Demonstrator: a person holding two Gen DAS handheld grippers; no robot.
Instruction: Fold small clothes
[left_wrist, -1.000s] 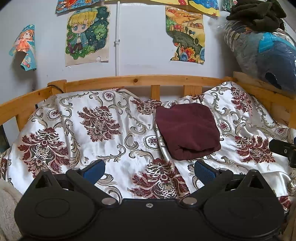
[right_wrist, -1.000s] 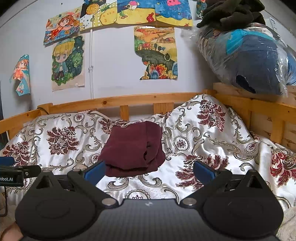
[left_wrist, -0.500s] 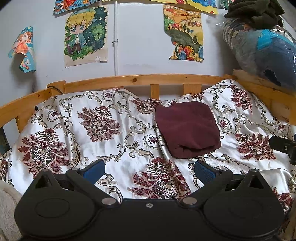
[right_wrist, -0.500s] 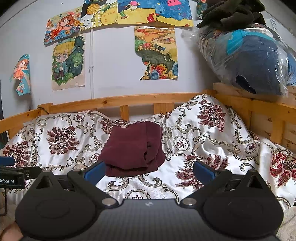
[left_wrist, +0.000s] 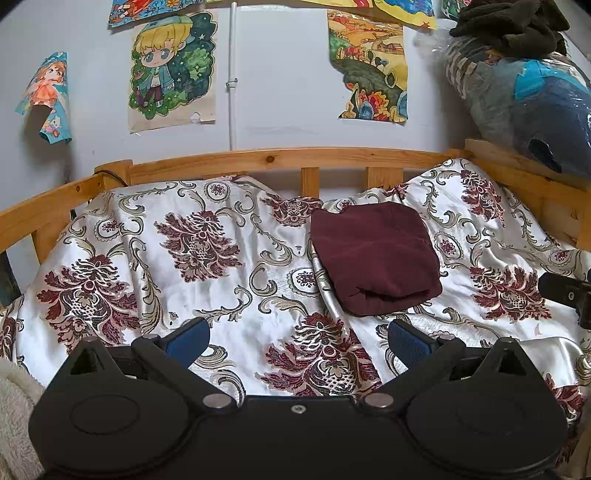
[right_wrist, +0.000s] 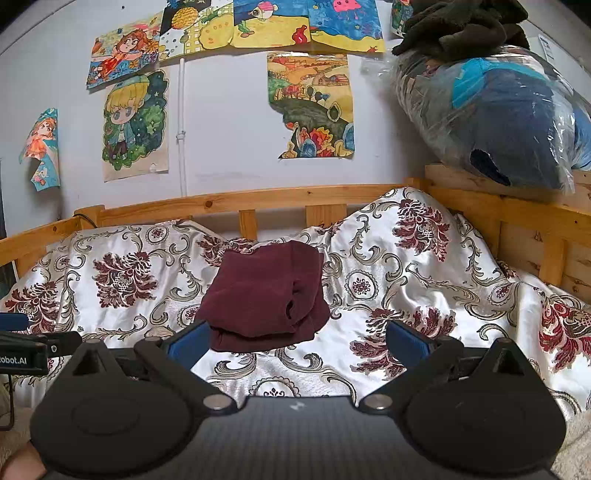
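A dark maroon garment (left_wrist: 375, 258) lies folded into a compact bundle on the floral satin bedspread (left_wrist: 207, 258); the right wrist view shows the same maroon garment (right_wrist: 266, 295) in the middle of the bed. My left gripper (left_wrist: 297, 341) hovers open above the spread, short of the garment and to its near left, holding nothing. Just in front of the bundle, my right gripper (right_wrist: 295, 341) is open too, its left blue pad (right_wrist: 186, 341) close to the garment's near left corner without visible contact.
A wooden bed rail (left_wrist: 288, 158) runs behind and along both sides. A plastic-wrapped bedding bag (right_wrist: 491, 122) with dark cloth on top sits on the right ledge. Posters hang on the wall. A fleecy white fabric (left_wrist: 14, 413) lies at the near left.
The left wrist view has tilted slightly down and shifted a little; the garment has not moved. The right gripper holds still. Both stay open.
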